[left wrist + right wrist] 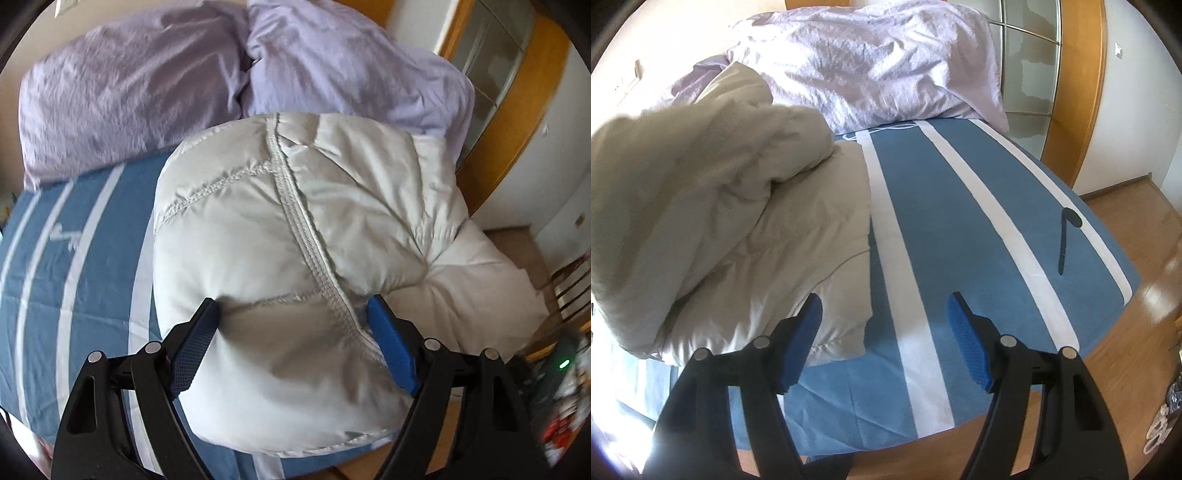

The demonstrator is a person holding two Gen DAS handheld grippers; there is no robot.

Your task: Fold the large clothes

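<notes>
Bulging between the left tool's (293, 306) jaws, puffy jacket (295, 229) sits pinched.

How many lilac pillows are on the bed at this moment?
2. One lilac pillow lies at the head of the bed on the left in the left wrist view; the second pillow is beside it on the right, partly behind the puffy white jacket. Others may be hidden.

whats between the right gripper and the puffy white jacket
Only bare blue bedsheet with a white stripe. In the right wrist view the right gripper stands open, and the white puffy jacket lies just left of its left finger.
</notes>
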